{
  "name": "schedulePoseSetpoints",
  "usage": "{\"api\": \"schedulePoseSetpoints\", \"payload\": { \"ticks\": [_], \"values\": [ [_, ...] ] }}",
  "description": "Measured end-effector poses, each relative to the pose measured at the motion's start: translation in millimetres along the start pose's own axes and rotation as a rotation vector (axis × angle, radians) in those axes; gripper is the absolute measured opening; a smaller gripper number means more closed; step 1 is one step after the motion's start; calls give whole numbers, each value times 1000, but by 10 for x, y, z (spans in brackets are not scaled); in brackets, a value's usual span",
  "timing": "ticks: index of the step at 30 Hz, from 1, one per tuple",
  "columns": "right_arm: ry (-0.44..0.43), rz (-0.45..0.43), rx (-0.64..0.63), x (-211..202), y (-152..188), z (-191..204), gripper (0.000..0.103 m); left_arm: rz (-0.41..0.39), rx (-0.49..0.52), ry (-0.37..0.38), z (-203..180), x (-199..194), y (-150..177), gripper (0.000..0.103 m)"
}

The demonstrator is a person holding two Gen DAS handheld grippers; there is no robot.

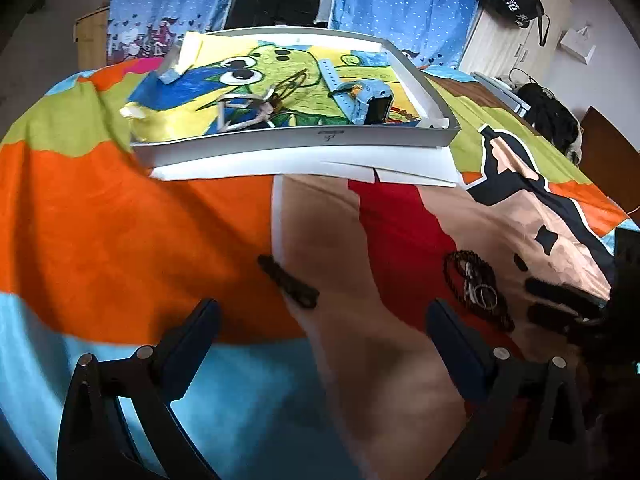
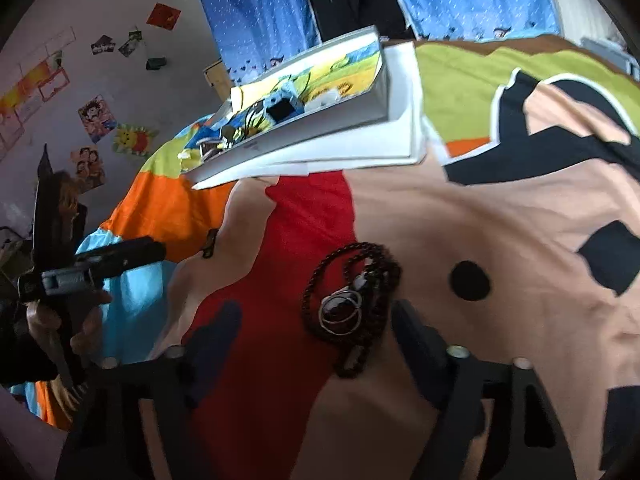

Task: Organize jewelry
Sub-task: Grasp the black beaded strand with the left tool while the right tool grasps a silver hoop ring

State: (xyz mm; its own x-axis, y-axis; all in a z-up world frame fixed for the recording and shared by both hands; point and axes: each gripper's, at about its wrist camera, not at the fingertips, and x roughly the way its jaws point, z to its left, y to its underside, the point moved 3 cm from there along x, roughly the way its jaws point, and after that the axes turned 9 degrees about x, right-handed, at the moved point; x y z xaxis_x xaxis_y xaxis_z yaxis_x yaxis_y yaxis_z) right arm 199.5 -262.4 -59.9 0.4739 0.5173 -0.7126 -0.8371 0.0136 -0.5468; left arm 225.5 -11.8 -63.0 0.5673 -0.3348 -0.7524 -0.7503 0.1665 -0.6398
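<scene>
A dark bead necklace (image 2: 352, 276) lies coiled on the bedspread with silver hoop rings (image 2: 340, 314) on top of it. My right gripper (image 2: 316, 336) is open around it; the right finger sits close to the beads and the left finger stands apart from them. The necklace (image 1: 476, 288) also shows at the right of the left wrist view. A small dark hair clip (image 1: 288, 282) lies just ahead of my open left gripper (image 1: 320, 332), which has nothing between its fingers. A grey box lid (image 1: 296, 136) at the back holds a blue watch (image 1: 360, 100) and other pieces.
The colourful bedspread (image 1: 120, 220) covers the whole surface. White card (image 1: 312, 166) lies under the box lid. My left gripper (image 2: 120, 256) and the hand holding it appear at the left of the right wrist view. Blue curtains (image 1: 400, 0) hang behind.
</scene>
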Motion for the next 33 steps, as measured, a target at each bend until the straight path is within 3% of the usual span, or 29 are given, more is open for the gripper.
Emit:
{"api": "schedulePoseSetpoints", "payload": {
  "ticks": [3,6,8,12,17,20,33],
  "values": [
    [4,22,20,126,-19,-31,42,39,1,-5,18,151,-78,89],
    [29,31,38,196,-35,-70,31,99,-1,-29,46,335,-110,71],
    [53,38,54,218,-27,-115,30,144,-11,-51,86,467,-108,62],
    [83,62,97,263,2,-219,30,173,-19,-82,140,586,-93,56],
    [79,78,84,331,26,-171,30,205,-2,-88,110,665,-66,26],
    [76,78,76,359,29,-142,28,208,13,-66,61,665,-37,16],
    [8,59,41,338,55,29,28,194,66,41,-275,575,74,13]
  ]
}}
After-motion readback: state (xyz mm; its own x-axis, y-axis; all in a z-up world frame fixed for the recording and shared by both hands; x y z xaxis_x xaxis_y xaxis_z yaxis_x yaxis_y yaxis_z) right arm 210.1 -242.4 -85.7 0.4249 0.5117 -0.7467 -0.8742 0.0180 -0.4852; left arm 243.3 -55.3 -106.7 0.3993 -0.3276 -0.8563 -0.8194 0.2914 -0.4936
